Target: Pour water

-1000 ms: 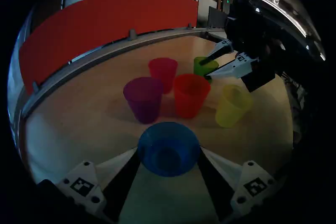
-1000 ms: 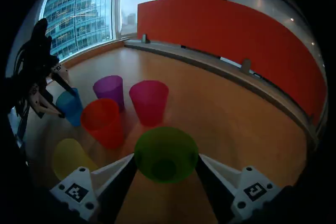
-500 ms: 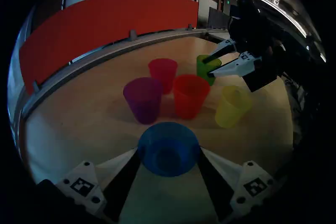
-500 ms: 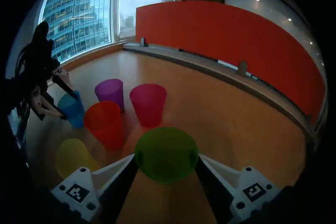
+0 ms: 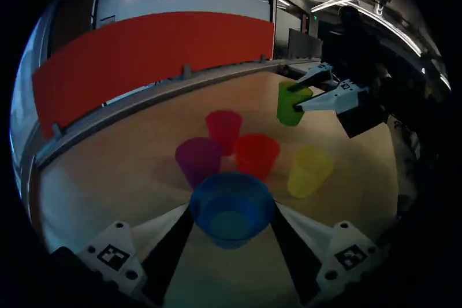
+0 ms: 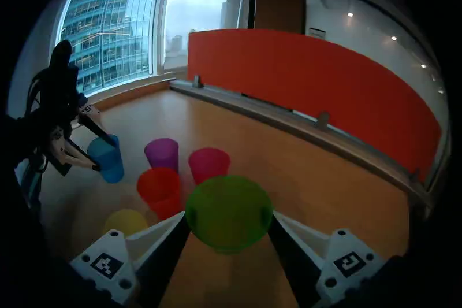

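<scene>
In the left gripper view my left gripper (image 5: 231,215) is shut on a blue cup (image 5: 231,207), held upright above the wooden table (image 5: 127,163). In the right gripper view my right gripper (image 6: 228,221) is shut on a green cup (image 6: 228,212), also lifted off the table. Across the table the left gripper view shows the green cup (image 5: 291,103) held by the right gripper (image 5: 300,97). The right gripper view shows the blue cup (image 6: 107,158) in the left gripper (image 6: 98,155). I cannot tell whether either cup holds water.
Standing together on the table are a purple cup (image 5: 198,160), a pink cup (image 5: 224,130), a red cup (image 5: 256,155) and a yellow cup (image 5: 309,169). A red partition (image 5: 150,59) and a rail run along the far edge. Windows (image 6: 110,30) line one side.
Both cups have been lifted off the table: the table and the standing cups now sit lower and farther away in both views.
</scene>
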`<state>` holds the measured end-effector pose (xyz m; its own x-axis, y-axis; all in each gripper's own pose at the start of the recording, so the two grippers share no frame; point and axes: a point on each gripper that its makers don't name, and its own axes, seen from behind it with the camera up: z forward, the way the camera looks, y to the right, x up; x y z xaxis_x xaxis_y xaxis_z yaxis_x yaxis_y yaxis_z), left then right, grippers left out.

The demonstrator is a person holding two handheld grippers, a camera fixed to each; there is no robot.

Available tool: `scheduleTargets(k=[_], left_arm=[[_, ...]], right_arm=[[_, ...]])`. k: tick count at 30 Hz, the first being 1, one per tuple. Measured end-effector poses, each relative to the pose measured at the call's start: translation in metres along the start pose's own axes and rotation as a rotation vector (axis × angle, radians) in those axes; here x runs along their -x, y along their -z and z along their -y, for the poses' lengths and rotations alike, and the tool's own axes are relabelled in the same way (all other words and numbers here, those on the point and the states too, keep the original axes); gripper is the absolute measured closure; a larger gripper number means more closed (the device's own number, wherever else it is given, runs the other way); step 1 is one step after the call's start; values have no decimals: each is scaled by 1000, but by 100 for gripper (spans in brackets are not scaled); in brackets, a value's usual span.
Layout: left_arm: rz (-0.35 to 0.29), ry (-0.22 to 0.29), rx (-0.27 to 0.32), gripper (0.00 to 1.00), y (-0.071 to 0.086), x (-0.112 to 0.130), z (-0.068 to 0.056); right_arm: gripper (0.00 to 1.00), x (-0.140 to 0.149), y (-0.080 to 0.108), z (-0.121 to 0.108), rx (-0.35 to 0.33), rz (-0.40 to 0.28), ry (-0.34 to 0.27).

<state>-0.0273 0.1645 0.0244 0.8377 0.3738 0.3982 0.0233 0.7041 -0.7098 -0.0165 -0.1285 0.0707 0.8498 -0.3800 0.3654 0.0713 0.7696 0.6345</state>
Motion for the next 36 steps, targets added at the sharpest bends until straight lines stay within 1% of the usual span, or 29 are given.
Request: scheduleTargets(k=[7, 15, 20, 29, 36], left_arm=[[-94, 14, -29, 13, 18, -32, 2], [-191, 25, -70, 13, 37, -63, 9], [-250, 27, -90, 13, 49, -80, 12], [-331, 35, -111, 13, 64, -102, 14], [-395, 28, -127, 13, 73, -120, 13]], right_arm=[[9, -21, 22, 4, 17, -58, 13], [9, -50, 46, 11, 30, -150, 10], [9, -67, 59, 16, 35, -209, 14], [9, -93, 76, 25, 30, -304, 4], [9, -104, 82, 26, 29, -352, -9]])
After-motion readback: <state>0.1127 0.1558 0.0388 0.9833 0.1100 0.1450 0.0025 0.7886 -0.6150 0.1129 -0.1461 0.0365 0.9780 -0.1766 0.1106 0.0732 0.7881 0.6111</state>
